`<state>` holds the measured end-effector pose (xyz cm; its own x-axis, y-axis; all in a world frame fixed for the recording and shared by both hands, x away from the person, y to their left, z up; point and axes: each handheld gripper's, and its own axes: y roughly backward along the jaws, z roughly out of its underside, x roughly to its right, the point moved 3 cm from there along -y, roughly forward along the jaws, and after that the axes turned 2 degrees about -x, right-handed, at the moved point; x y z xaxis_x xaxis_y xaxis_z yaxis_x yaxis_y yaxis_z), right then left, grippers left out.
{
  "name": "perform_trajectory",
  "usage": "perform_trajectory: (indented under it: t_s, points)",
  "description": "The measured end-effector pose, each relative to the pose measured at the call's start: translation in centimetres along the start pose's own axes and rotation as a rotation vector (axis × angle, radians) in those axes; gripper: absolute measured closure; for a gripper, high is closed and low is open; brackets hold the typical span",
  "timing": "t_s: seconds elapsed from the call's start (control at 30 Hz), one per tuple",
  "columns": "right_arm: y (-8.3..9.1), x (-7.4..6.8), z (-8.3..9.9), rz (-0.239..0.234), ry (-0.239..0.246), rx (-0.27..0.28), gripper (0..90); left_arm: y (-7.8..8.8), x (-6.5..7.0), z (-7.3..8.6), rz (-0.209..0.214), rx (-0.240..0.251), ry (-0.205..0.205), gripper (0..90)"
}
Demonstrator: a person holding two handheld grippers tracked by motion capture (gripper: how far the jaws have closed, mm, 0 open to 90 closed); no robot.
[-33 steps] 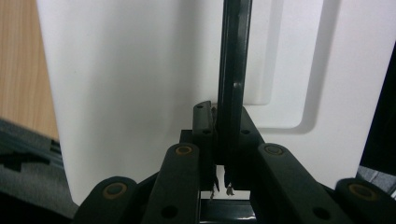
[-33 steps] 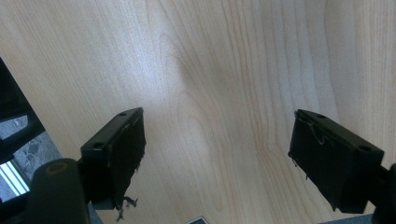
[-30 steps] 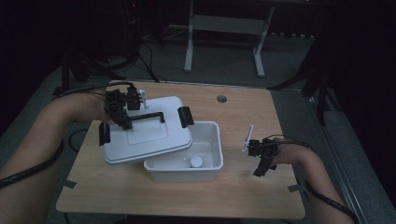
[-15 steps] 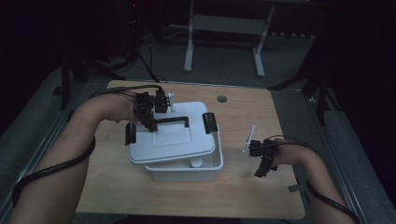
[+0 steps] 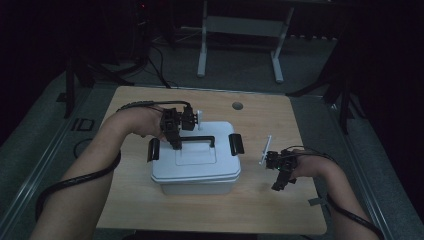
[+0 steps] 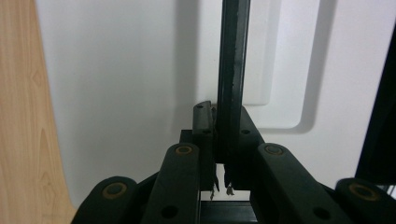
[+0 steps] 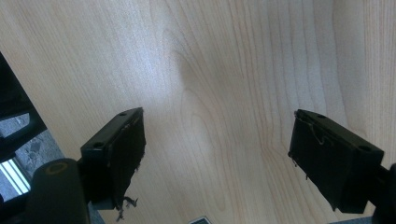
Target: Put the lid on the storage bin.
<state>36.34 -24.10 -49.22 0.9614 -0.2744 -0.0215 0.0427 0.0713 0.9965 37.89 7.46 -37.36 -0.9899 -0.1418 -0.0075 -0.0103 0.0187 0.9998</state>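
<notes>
The left gripper (image 5: 176, 142) is clamped tight on the black handle (image 5: 197, 139) of a white lid (image 5: 196, 160). In the left gripper view its fingertips (image 6: 204, 122) pinch the thin dark bar of the handle (image 6: 232, 70), which runs straight up between them, with the pale lid (image 6: 121, 84) spread beneath. That lid sits squarely on top of a white box (image 5: 195, 187), covering it, near the middle of the wooden table (image 5: 150, 210). A black latch (image 5: 153, 149) hangs at the lid's left end and another latch (image 5: 236, 144) at its right end. The person's left forearm (image 5: 100, 170) reaches in from the lower left, with a thick black cable (image 5: 70, 186) trailing along it.

The right gripper (image 5: 279, 184) hovers well apart from the box, off to its right, over bare wood. Its jaws stand wide with nothing between them; in the right gripper view the fingers (image 7: 122, 149) frame plain tabletop (image 7: 224, 93). The right forearm (image 5: 335, 185) comes in from the lower right corner.
</notes>
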Motion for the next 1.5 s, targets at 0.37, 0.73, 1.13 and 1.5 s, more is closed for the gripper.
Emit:
perform_trajectory:
  t_s: [0.37,0.73,1.13,1.5]
  points:
    - [-0.4,0.0,-0.1,-0.009,0.002,-0.005,17.8,-2.2,-0.6,-0.7,0.001,-0.025,-0.019,83.2]
    - [-0.7,-0.1,-0.4,-0.011,0.009,-0.005,17.8,-2.7,-0.8,-0.6,-0.009,-0.022,-0.001,79.3]
    - [-0.3,0.1,-0.3,0.003,-0.01,0.015,17.8,-2.1,-1.4,1.9,-0.047,0.094,0.139,9.4]
    - [-0.4,0.2,-0.1,0.013,-0.037,0.039,17.0,-2.0,-1.5,6.0,-0.129,0.263,0.202,1.3]
